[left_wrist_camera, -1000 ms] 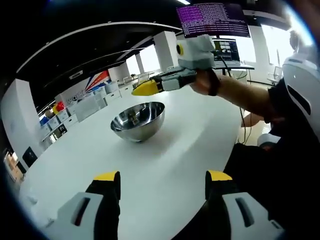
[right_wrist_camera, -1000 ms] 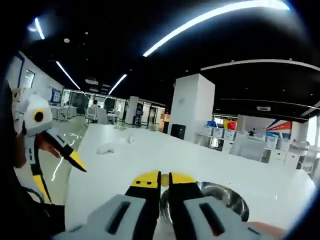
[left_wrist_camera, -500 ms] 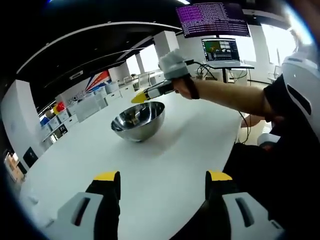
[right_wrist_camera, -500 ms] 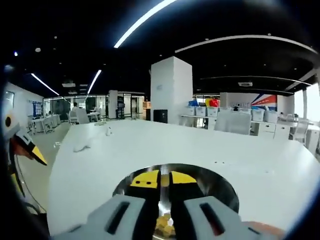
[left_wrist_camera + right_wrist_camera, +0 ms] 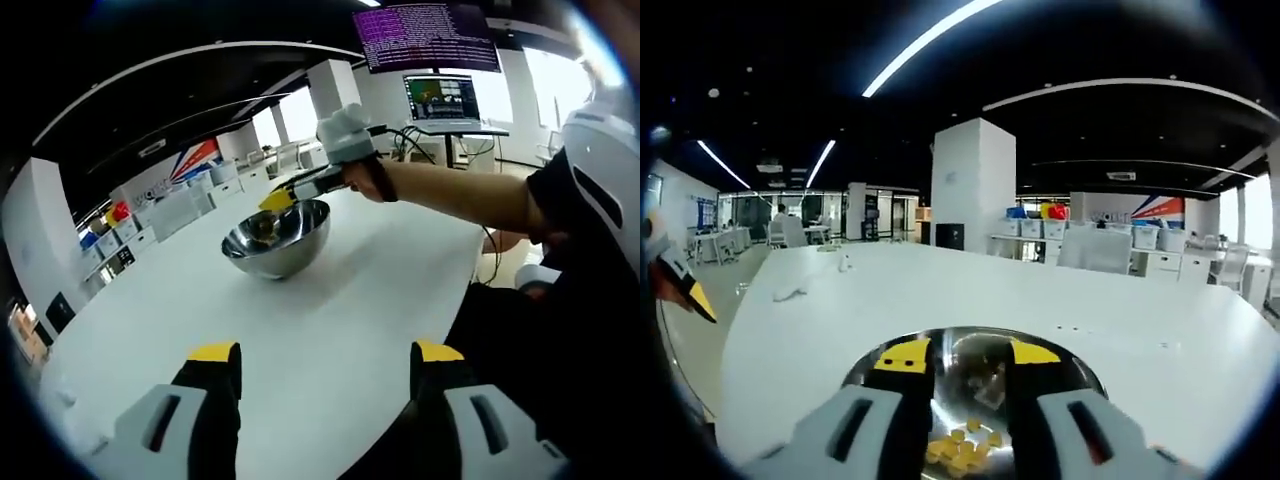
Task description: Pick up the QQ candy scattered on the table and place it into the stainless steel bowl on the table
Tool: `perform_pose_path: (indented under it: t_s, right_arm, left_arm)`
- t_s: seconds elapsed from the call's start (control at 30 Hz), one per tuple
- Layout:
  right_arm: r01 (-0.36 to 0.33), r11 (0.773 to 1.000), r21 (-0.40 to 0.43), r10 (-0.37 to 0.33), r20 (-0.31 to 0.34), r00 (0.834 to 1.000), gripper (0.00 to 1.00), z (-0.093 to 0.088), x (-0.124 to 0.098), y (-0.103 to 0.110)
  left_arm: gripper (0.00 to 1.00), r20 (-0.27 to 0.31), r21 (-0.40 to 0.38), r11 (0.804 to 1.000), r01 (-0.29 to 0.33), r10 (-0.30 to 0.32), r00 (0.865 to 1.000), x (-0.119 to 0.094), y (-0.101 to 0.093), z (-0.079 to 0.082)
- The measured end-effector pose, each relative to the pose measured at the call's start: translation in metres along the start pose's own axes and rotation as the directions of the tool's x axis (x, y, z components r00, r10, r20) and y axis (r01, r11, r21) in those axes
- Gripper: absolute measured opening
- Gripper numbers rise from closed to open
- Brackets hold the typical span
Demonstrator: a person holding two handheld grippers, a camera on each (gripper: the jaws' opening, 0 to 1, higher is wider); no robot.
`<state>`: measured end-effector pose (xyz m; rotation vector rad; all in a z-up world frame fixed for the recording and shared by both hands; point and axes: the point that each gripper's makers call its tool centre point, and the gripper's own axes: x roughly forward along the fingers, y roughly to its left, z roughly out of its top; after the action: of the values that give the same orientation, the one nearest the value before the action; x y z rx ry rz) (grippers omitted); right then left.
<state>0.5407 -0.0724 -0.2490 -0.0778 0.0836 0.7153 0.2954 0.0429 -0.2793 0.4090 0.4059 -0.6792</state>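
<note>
Right claw (image 5: 960,352): over the stainless steel bowl (image 5: 1080,372), its yellow-tipped jaws parted with a clear gap and nothing between them; in the left gripper view the same claw (image 5: 277,199) reaches in from a person's forearm (image 5: 450,190) and its tip hangs just above the bowl's rim.
Left claw (image 5: 326,352): released, jaws spread wide apart, held low over the near part of the table with nothing gripped; in the right gripper view its yellow tip (image 5: 702,301) peeks in at the left edge.
Stainless steel bowl (image 5: 277,240): upright on the white table (image 5: 330,300), towards the middle of it, well apart from the left claw.
QQ candy (image 5: 962,448): small yellow pieces lying in a cluster at the bottom of the bowl, seen between and below the right claw's jaws; one pale wrapped piece (image 5: 990,392) sits a little farther in.
Table far end: a couple of small white things (image 5: 792,291) lie there; too small to tell what they are.
Room: a monitor (image 5: 442,97) and a purple text screen (image 5: 428,32) stand behind the person; a white pillar (image 5: 973,185) rises beyond the table.
</note>
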Motion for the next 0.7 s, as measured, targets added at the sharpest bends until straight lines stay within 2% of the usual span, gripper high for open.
perform_pose_path:
  t_s: [0.27,0.57,0.6,0.63,0.7]
  right_arm:
    - [0.013,1.000,0.007,-0.013,-0.008,1.000,0.26,-0.004,-0.003,-0.005]
    - [-0.002,1.000,0.007,0.001,0.030,1.000,0.27,0.010,-0.012,-0.002]
    - [-0.009,1.000,0.008,0.009,0.034,0.999,0.27,0.013,-0.015,-0.002]
    - [-0.024,1.000,0.004,0.024,0.050,0.998,0.28,0.017,-0.018,-0.001]
    - [-0.066,0.998,-0.016,0.067,0.101,0.993,0.31,0.029,-0.028,0.001]
  left_arm:
    - [0.68,0.005,-0.004,1.000,-0.001,0.001,1.000,0.001,0.001,0.001]
    - [0.68,0.022,-0.008,1.000,-0.015,0.015,1.000,0.001,0.007,0.006]
    - [0.68,0.071,0.002,0.998,-0.068,0.067,0.995,0.000,0.020,0.015]
    - [0.68,0.143,0.003,0.991,-0.131,0.129,0.981,-0.002,0.037,0.026]
    - [0.68,0.192,-0.020,0.984,-0.175,0.176,0.966,-0.006,0.058,0.034]
